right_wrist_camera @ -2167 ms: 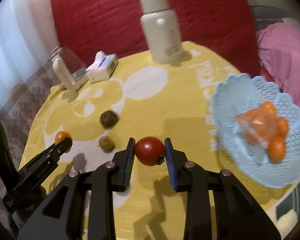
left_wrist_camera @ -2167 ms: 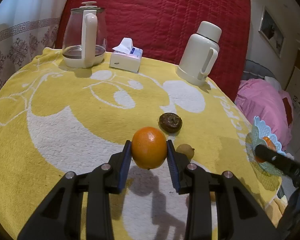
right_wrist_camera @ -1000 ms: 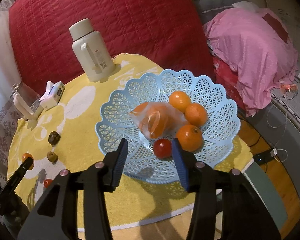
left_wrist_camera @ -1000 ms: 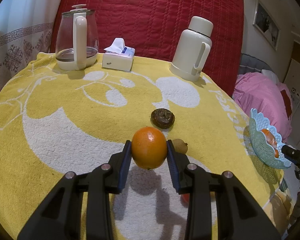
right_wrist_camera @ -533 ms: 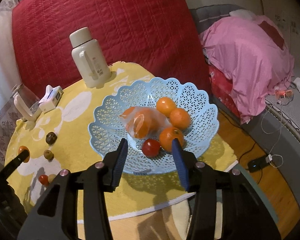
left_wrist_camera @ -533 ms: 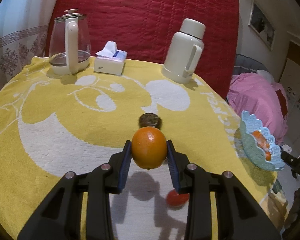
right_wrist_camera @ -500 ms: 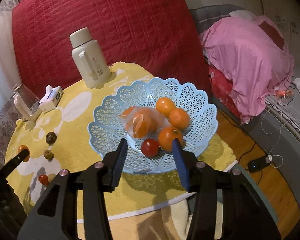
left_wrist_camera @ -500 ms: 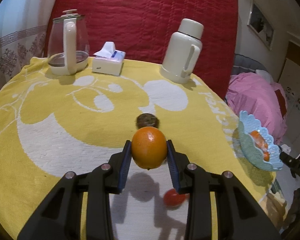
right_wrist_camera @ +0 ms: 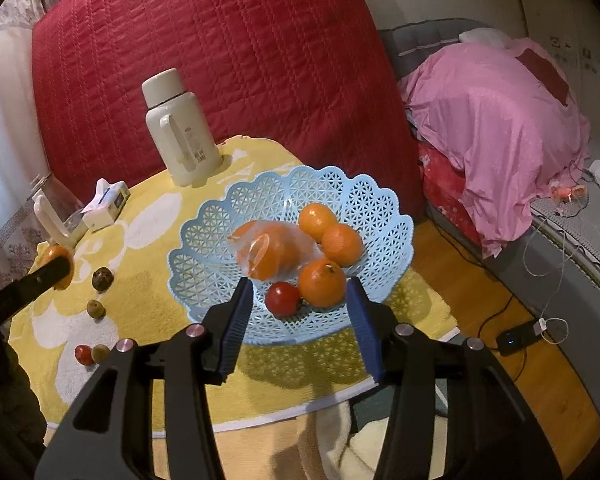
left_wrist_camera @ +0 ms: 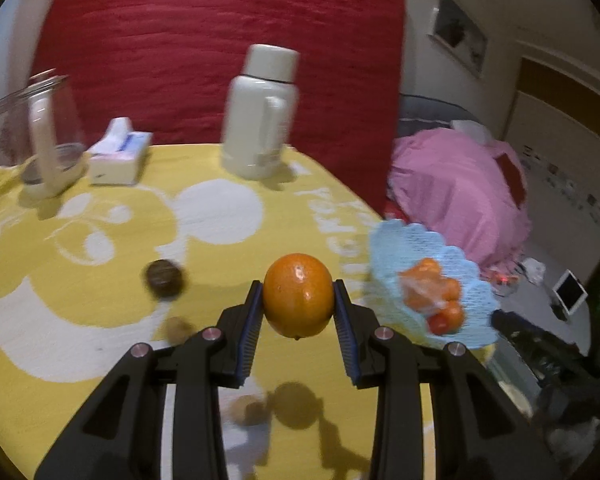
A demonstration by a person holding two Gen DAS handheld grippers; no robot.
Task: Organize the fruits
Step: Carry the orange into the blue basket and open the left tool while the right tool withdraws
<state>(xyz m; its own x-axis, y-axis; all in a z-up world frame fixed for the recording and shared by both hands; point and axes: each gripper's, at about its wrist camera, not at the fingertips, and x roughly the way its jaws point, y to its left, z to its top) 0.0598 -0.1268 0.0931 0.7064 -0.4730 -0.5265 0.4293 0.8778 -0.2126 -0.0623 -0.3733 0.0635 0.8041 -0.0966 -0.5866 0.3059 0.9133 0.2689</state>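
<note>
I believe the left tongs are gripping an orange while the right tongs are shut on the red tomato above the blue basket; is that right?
Not quite: in the right wrist view the right tongs are open and empty, and the red tomato lies in the blue basket. The left tongs do grip the orange.

Dim, warm indoor light. The left view smears with motion blur; the right is sharp. Glare spots the orange (left_wrist_camera: 298, 295), its shadow at 6 o'clock. Fisheye corners go black.

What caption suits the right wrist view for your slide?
Open right claw above blue basket holding oranges and a tomato.
</note>
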